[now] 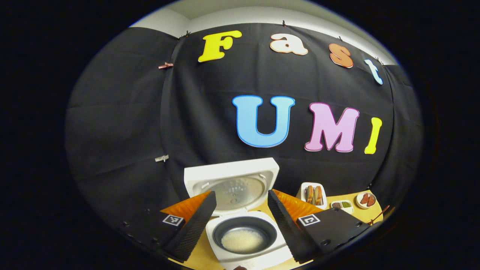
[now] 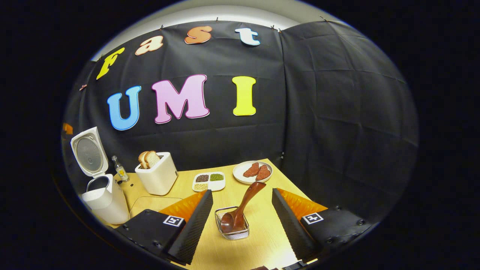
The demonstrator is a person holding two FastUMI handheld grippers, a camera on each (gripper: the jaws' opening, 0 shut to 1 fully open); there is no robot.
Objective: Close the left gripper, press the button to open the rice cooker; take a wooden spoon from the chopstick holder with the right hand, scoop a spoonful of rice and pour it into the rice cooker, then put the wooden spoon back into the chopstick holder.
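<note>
In the left gripper view the white rice cooker (image 1: 247,243) stands with its lid (image 1: 234,183) up, and white rice lies in the dark inner pot (image 1: 243,240). My left gripper (image 1: 242,221) hangs open above it, one finger on each side of the pot. The right gripper view has the wooden spoon (image 2: 242,208) standing bowl-down in the wire chopstick holder (image 2: 232,224), its handle leaning up to the right. My right gripper (image 2: 242,221) is open, its fingers flanking the holder without touching it. The open rice cooker (image 2: 101,195) stands at the far left.
On the wooden table (image 2: 262,240) stand a white toaster (image 2: 157,176) with bread slices, a small bottle (image 2: 120,170), a divided dish of grains (image 2: 209,181) and a plate of reddish slices (image 2: 252,171). Black cloth walls close the back and right.
</note>
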